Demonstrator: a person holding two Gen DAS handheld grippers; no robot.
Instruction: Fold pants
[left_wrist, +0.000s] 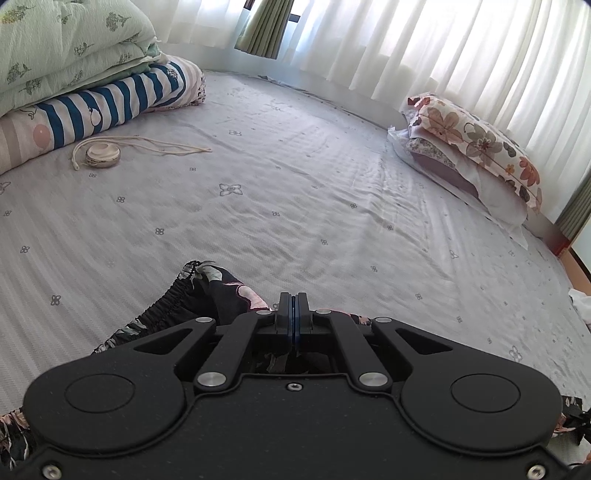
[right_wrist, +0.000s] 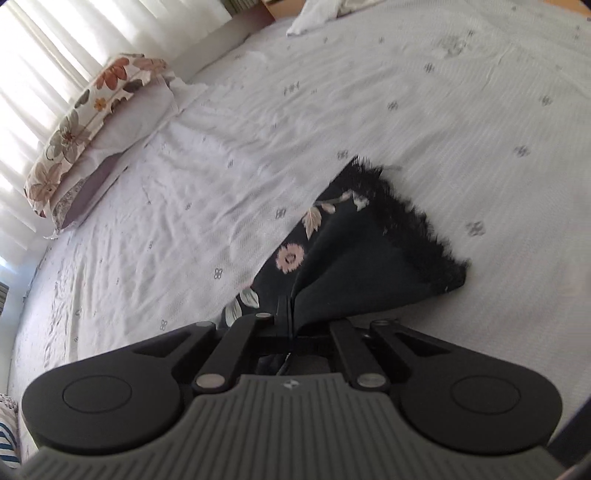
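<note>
On the bedsheet (left_wrist: 295, 177), well short of the floral pillow (left_wrist: 476, 147) | floral pants (right_wrist: 332, 251) bunched near you | right gripper (right_wrist: 291, 314) clamps a fringed hem, likely for folding | left gripper (left_wrist: 294, 314) jaws together; fabric pinched? Cannot tell

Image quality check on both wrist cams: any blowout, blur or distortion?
Left wrist: backlit curtains blown out, bed sheet evenly lit, edges bowed by fisheye. Right wrist: curtains also clipped, pants hem and sheet print smeared, horizon tilted.
</note>
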